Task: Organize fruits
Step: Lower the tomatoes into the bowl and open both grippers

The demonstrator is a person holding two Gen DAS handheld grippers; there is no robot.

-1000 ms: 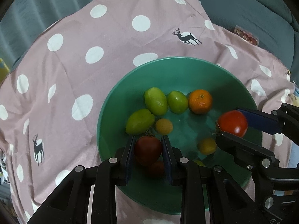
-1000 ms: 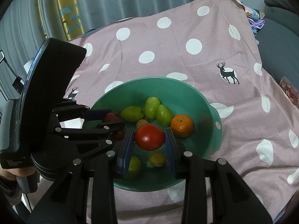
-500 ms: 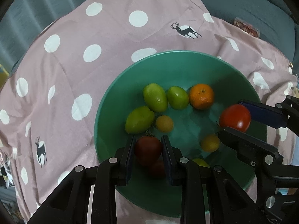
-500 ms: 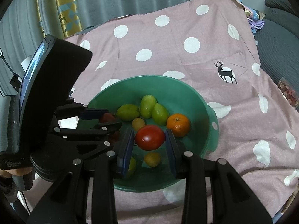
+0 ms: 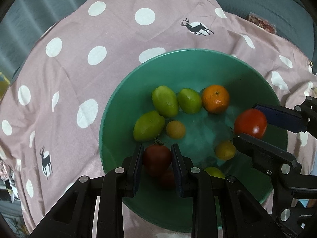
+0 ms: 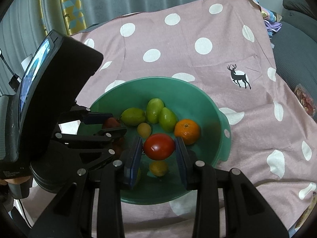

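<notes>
Over the bowl, left wrist view: my left gripper [image 5: 157,156] pinches a dark red tomato [image 5: 157,159] just above the green bowl [image 5: 118,107], near its close wall.
Left grip: narrow, pads flat on both flanks of the fruit; another dark fruit [image 5: 167,179] lies right beneath it.
Fruit below: three green fruits [image 5: 164,101], a mandarin [image 5: 216,99] and small yellow ones [image 5: 175,129] sit on the bowl floor.
Right side of this view: my right gripper [image 5: 251,128] comes in from the edge with a bright red tomato [image 5: 250,123].
Over the bowl, right wrist view: my right gripper [image 6: 159,146] clamps the bright red tomato [image 6: 159,146], a small yellow fruit [image 6: 158,168] under it.
Doing it well: I judge a light squeeze and a straight lift best, so soft skins don't split.
Edges: the bowl's rim [image 6: 223,138] is near on the right; my left gripper [image 6: 111,125] crowds the left.
Open room: the polka-dot cloth [image 6: 198,63] beyond the bowl is bare and wide.
</notes>
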